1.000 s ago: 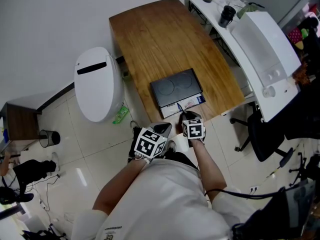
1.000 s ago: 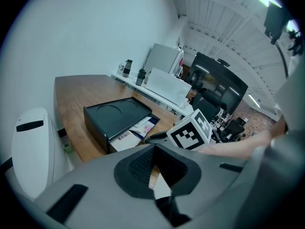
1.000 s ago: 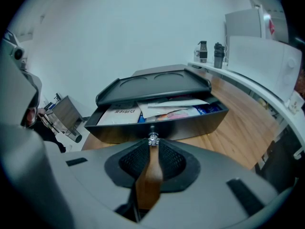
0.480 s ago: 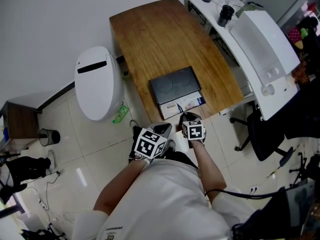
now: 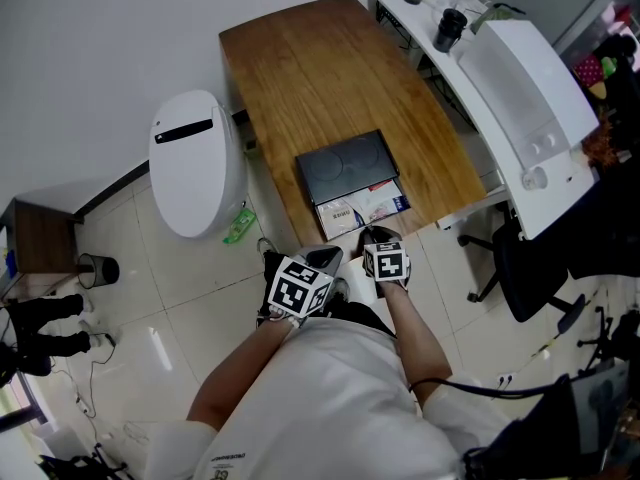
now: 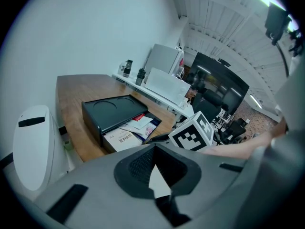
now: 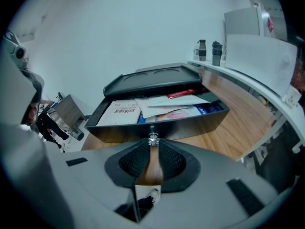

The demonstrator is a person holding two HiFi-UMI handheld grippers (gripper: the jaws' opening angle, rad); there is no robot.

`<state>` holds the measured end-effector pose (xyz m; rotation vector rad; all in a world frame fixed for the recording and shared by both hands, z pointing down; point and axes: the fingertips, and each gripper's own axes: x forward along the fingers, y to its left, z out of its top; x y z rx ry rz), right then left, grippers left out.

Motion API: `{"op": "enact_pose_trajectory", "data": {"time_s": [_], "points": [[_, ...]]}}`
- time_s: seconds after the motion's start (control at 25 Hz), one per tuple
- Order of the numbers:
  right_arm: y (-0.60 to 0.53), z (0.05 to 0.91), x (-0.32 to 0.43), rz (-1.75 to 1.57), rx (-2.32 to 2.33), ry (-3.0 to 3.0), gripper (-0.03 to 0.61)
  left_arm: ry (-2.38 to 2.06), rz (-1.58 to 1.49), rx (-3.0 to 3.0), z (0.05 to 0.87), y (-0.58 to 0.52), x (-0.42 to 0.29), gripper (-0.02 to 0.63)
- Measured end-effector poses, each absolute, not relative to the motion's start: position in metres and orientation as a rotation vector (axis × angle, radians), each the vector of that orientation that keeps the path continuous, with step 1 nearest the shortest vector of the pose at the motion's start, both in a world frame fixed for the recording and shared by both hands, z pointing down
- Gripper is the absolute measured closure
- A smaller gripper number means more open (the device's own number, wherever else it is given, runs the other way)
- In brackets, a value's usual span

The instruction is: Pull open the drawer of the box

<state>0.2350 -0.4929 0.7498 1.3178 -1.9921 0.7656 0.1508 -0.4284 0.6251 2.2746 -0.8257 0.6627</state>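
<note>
The right tool is pinching the knob between nearly closed jaws, the drawer is standing partway out of the box at the table edge, its papers half hidden, and the left tool is hovering alongside, jaws together and empty.

- Table: straight ahead of you.
- Box: on the table, by its near edge.
- Drawer: stands out from the box's near side, papers in it.
- Knob: on the drawer front, between your right gripper jaws.
- Left gripper: just left of your right, off the table.
- Bin: on the floor, left of the table.
- Counter: right of the table.
</note>
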Motion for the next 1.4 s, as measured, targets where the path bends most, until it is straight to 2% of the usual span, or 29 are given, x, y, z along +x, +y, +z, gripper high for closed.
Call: {"op": "enact_pose_trajectory", "data": {"time_s": [1.4], "points": [[-0.465, 0.748, 0.245, 0.772, 1.279, -2.032, 0.526, -0.859, 0.676, 2.26, 0.626, -0.402, 0.168, 0.612]]}}
